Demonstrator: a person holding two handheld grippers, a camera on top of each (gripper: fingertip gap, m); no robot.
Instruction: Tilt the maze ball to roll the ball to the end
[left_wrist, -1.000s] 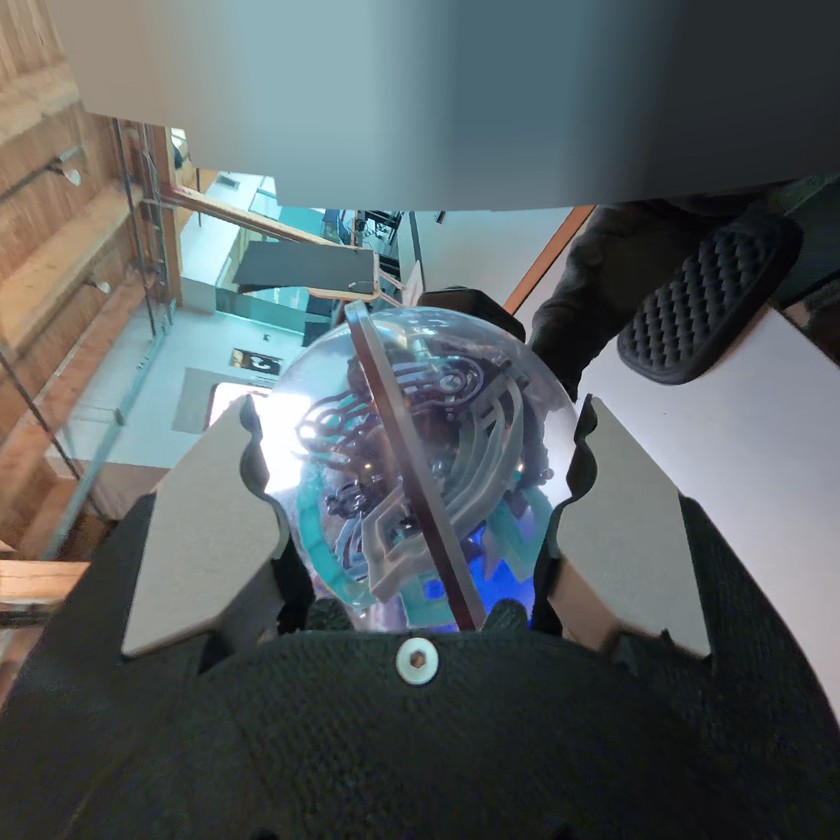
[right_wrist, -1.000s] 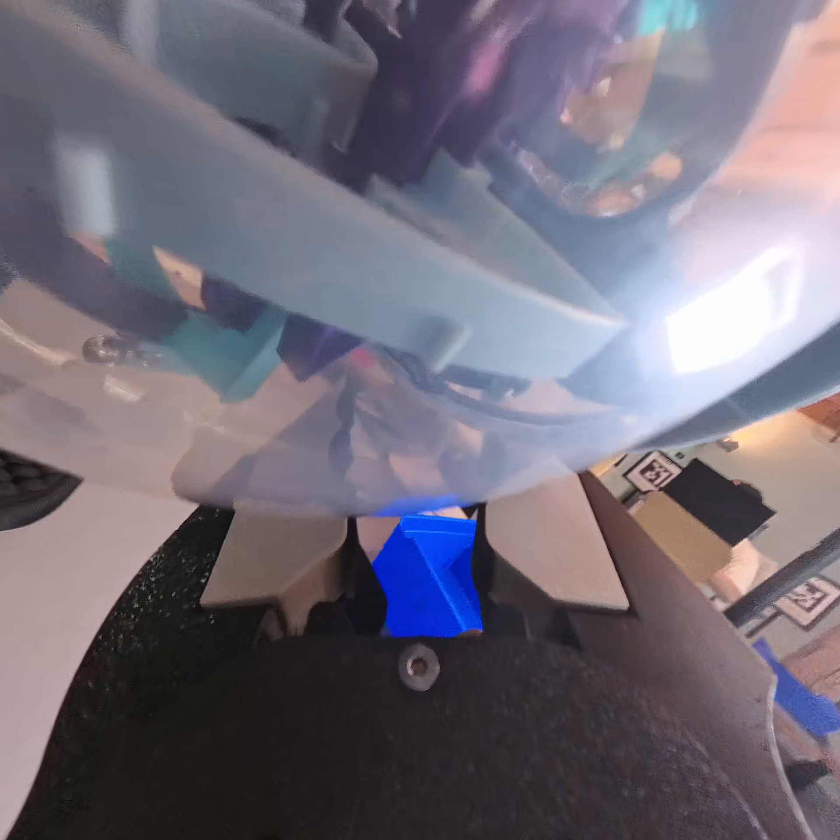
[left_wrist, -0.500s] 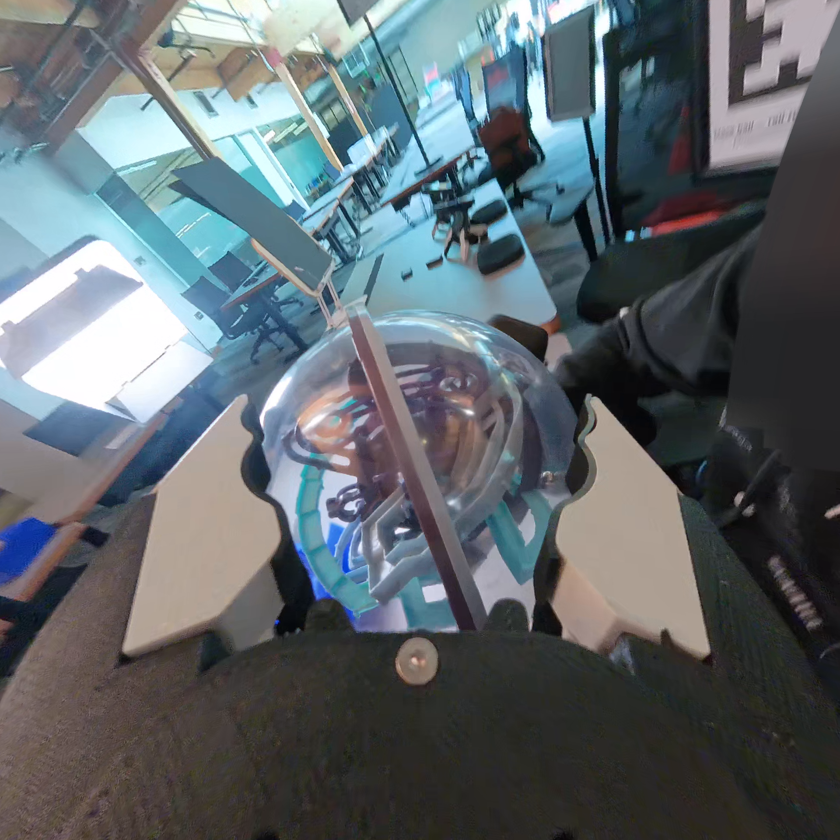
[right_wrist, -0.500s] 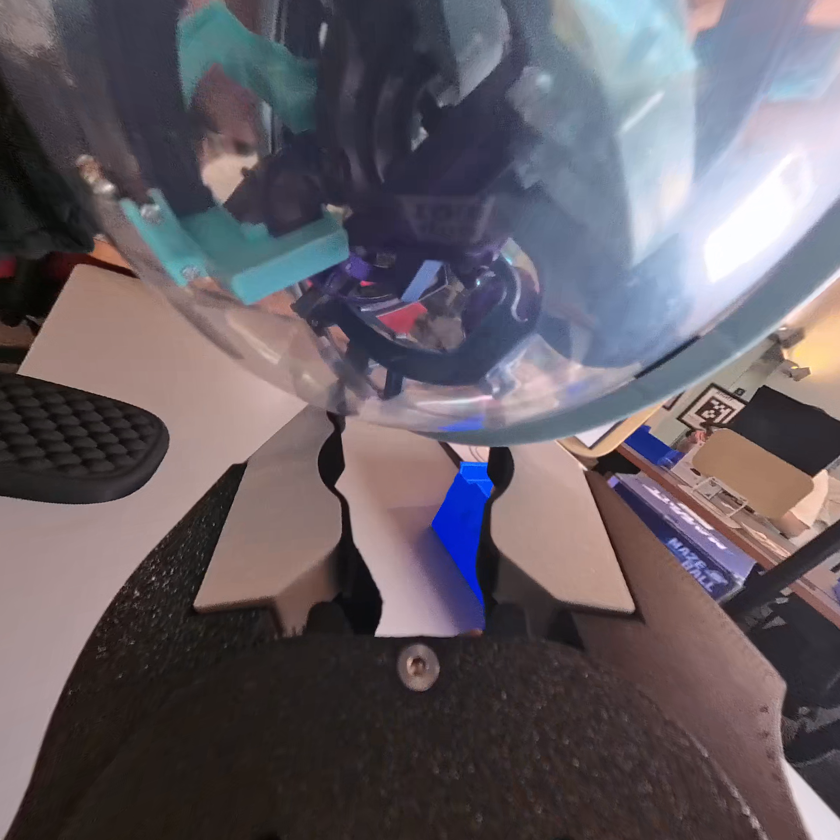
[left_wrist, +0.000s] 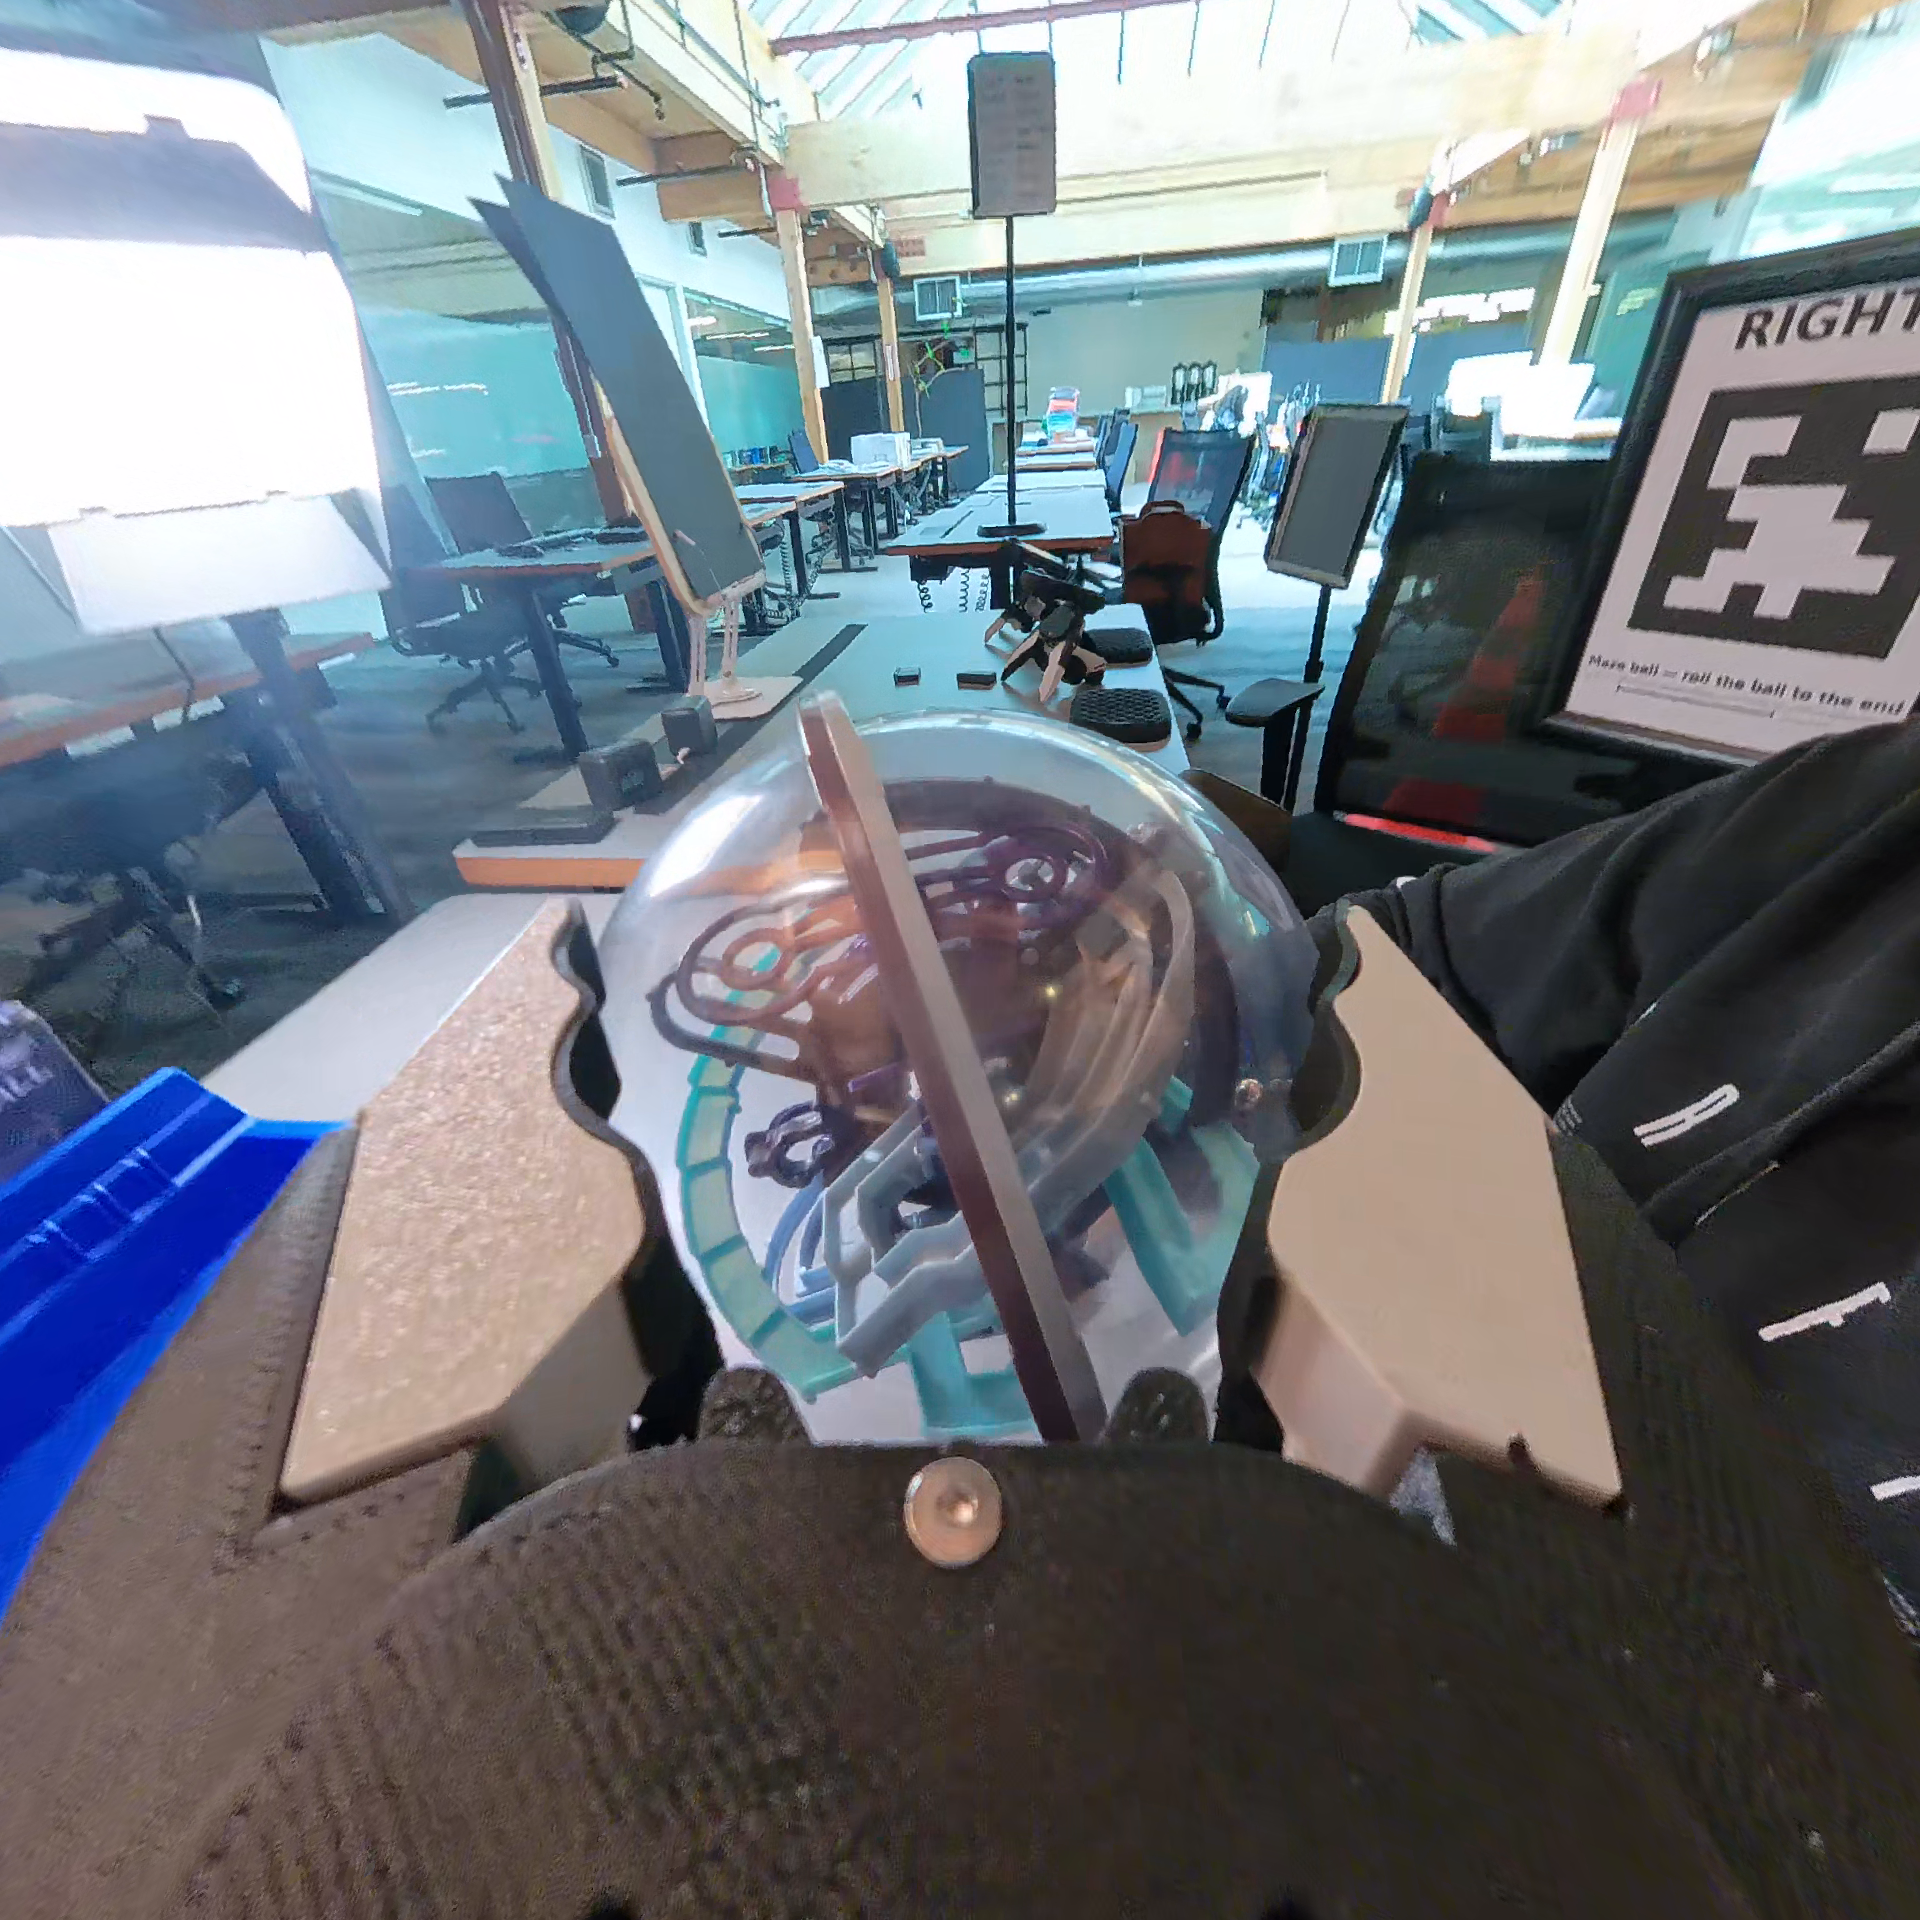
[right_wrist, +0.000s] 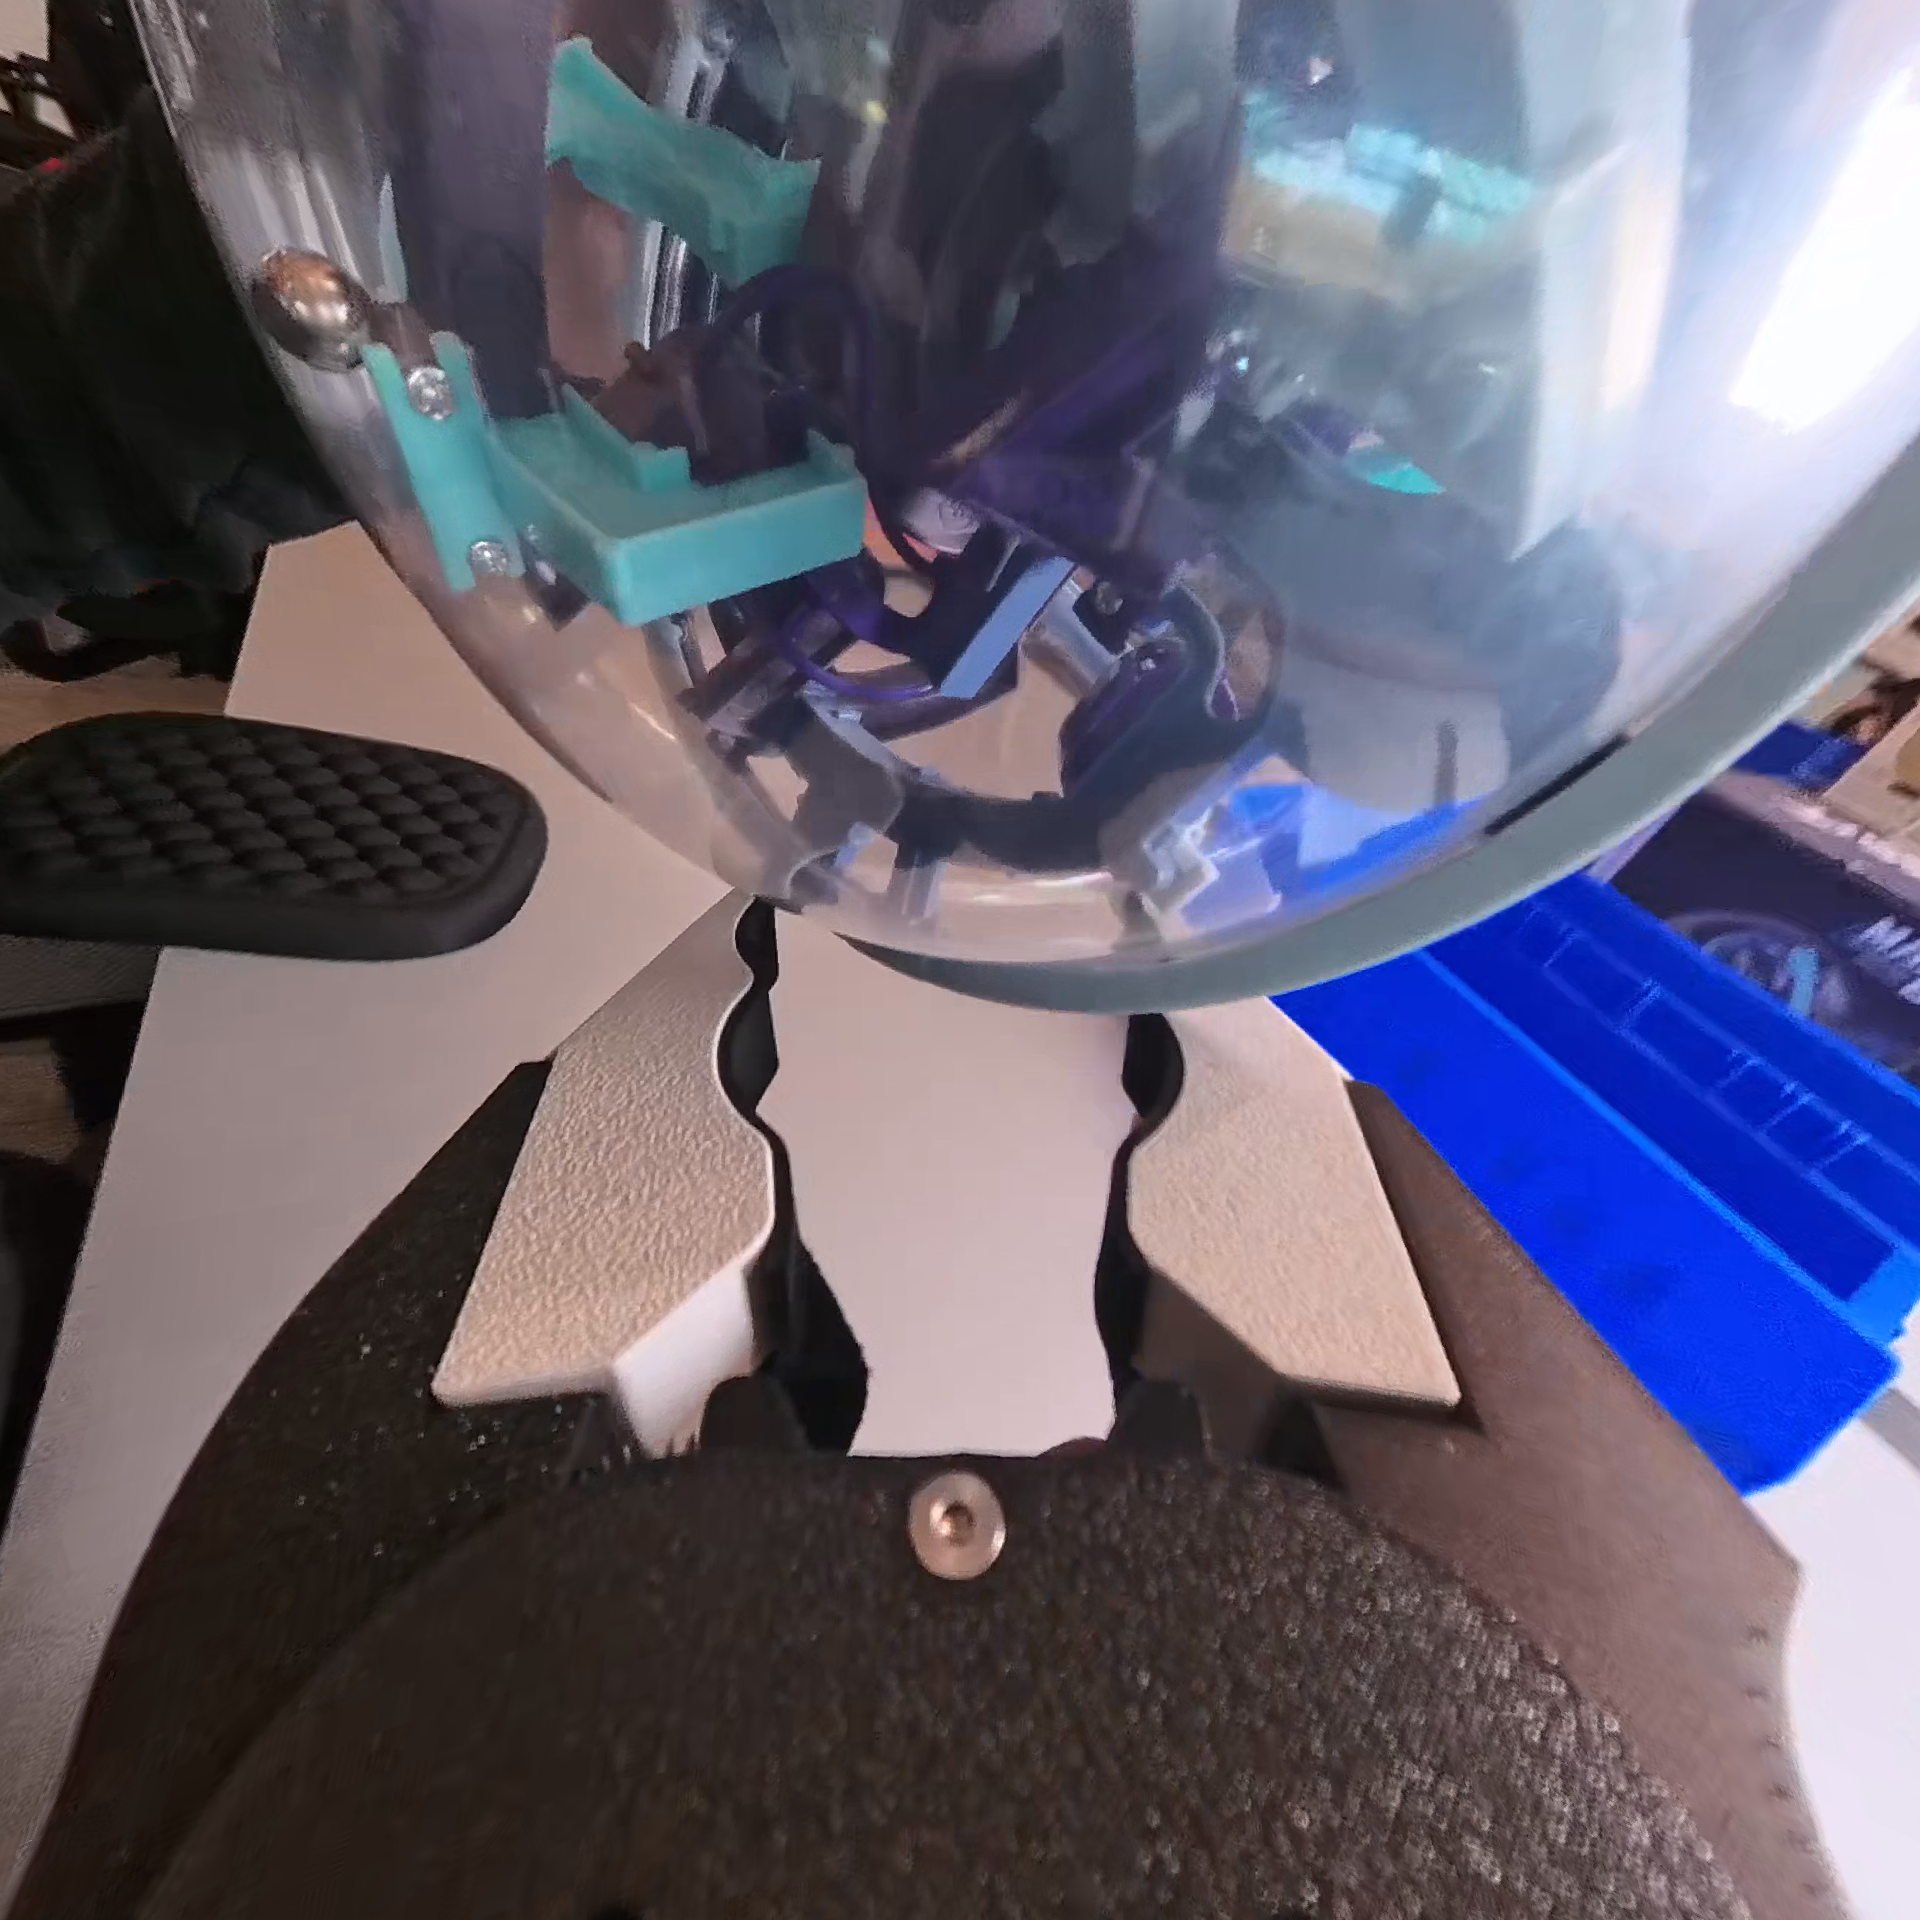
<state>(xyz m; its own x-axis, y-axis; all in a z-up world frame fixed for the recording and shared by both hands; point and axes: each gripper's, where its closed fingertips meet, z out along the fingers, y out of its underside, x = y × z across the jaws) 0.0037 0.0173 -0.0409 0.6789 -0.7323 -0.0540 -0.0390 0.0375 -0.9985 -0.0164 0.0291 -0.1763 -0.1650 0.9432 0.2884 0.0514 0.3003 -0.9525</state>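
Note:
The maze ball (left_wrist: 956, 1060) is a clear sphere with purple, grey and teal tracks and a dark ring around its middle. My left gripper (left_wrist: 954, 935) is shut on it, one grey finger on each side, and holds it in the air. In the right wrist view the maze ball (right_wrist: 935, 468) fills the top. A small silver ball (right_wrist: 301, 301) sits against its left wall by a teal bracket. My right gripper (right_wrist: 945, 997) is just under the sphere, its fingers apart with only the white table showing between them. I cannot tell whether its tips touch the sphere.
A blue bin (right_wrist: 1610, 1143) stands on the white table (right_wrist: 312, 1039) at the right; it also shows in the left wrist view (left_wrist: 104, 1247). A black ribbed pad (right_wrist: 239, 831) lies at the left. A person's dark sleeve (left_wrist: 1662, 987) is beside the ball.
My left gripper has tipped from pointing up at the ceiling to pointing level across the room, with the ball in it. In the right view the sphere has turned and the blue bin has come into sight.

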